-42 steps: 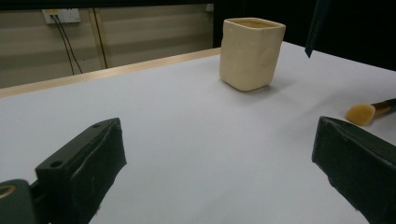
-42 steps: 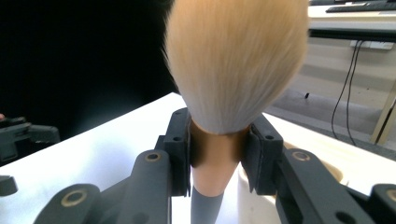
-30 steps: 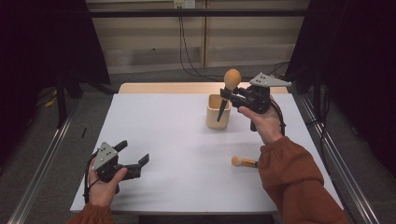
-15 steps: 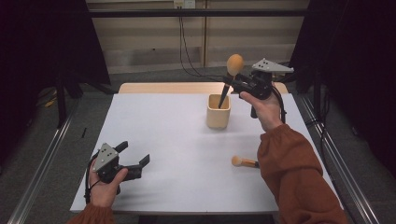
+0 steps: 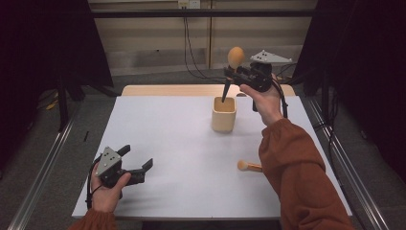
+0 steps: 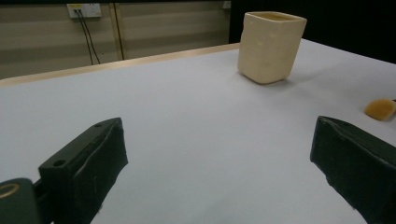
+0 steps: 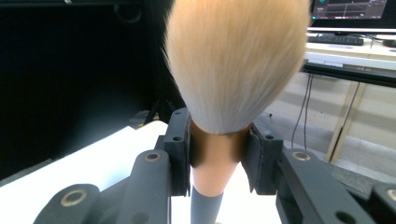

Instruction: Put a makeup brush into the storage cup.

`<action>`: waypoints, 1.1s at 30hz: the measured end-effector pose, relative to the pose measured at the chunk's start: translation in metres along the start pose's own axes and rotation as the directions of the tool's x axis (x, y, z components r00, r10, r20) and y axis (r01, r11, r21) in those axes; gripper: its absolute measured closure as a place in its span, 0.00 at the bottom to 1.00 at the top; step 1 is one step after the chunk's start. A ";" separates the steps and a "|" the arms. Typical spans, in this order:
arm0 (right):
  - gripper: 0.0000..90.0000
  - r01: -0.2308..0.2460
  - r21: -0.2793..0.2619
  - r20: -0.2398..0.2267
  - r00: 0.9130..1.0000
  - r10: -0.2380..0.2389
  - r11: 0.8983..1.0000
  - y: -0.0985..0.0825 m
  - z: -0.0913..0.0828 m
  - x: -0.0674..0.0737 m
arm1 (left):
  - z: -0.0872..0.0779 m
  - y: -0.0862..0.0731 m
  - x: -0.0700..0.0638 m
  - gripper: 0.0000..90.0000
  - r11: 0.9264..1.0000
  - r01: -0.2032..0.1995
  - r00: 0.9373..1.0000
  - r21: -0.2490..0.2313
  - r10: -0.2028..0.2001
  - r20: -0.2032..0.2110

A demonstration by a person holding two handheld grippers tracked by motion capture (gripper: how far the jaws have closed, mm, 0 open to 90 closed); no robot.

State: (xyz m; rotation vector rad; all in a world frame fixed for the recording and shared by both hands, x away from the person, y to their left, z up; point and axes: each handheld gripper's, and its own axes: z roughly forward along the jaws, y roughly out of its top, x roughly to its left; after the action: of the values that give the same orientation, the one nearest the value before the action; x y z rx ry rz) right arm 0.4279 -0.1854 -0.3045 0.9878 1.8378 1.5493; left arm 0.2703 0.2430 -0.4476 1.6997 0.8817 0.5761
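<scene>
A makeup brush (image 5: pixel 231 67) with a tan bristle head and a dark tapered handle is held upright above a cream square cup (image 5: pixel 224 114) at the back of the white table (image 5: pixel 182 143). My right gripper (image 5: pixel 234 73) is shut on the brush's ferrule (image 7: pixel 215 154), bristles up, the handle tip just over the cup's mouth. A second brush (image 5: pixel 249 166) lies on the table at the right, partly hidden by the sleeve. My left gripper (image 5: pixel 143 170) rests open near the front left edge, nothing between its fingers (image 6: pixel 88 163); its view shows the cup (image 6: pixel 271 46) and the lying brush's head (image 6: pixel 380 108).
A wooden strip (image 5: pixel 158 90) runs along the table's far edge. Metal rails (image 5: pixel 43 177) flank the table on both sides. Cables (image 5: pixel 189 48) hang on the back wall.
My right gripper has lifted the brush up and to the right, so that its handle has come out of the cup. The left gripper has stayed where it was.
</scene>
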 end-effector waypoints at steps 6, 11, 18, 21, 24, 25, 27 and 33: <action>0.74 0.000 0.037 0.015 1.000 -0.001 0.999 -0.008 0.005 -0.004 | -0.001 0.000 0.003 0.04 1.000 0.012 1.000 -0.007 -0.012 -0.008; 0.74 -0.004 0.050 0.018 1.000 0.003 0.999 -0.016 0.007 -0.006 | -0.001 0.000 0.004 0.04 1.000 0.012 1.000 -0.007 -0.012 -0.013; 0.74 -0.014 0.070 0.022 1.000 0.012 0.997 -0.030 0.008 -0.010 | -0.001 0.000 0.005 0.04 1.000 0.019 1.000 -0.010 -0.019 -0.017; 0.74 -0.020 0.085 0.025 1.000 0.018 0.996 -0.039 0.009 -0.011 | -0.001 0.000 0.005 0.04 1.000 0.021 1.000 -0.008 -0.021 -0.020; 0.74 -0.021 0.093 0.029 0.999 0.018 0.995 -0.047 0.009 -0.012 | -0.001 0.000 0.006 0.04 1.000 0.020 1.000 -0.006 -0.020 -0.019; 0.74 -0.023 0.099 0.029 0.999 0.020 0.995 -0.049 0.010 -0.012 | -0.002 0.000 0.006 0.04 1.000 0.022 1.000 -0.008 -0.022 -0.017; 0.74 -0.024 0.101 0.033 0.999 0.020 0.995 -0.052 0.011 -0.013 | -0.001 0.000 0.006 0.04 1.000 0.019 1.000 -0.009 -0.019 -0.021; 0.74 -0.038 0.117 0.031 0.999 0.035 0.992 -0.065 0.014 -0.013 | -0.002 -0.001 0.007 0.04 1.000 0.019 1.000 -0.003 -0.019 -0.019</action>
State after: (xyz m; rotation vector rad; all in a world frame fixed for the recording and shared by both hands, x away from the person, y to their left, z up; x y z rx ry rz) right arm 0.4340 -0.1922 -0.3712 1.0973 1.9191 1.4534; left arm 0.2730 0.2491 -0.4482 1.6839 0.9086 0.5815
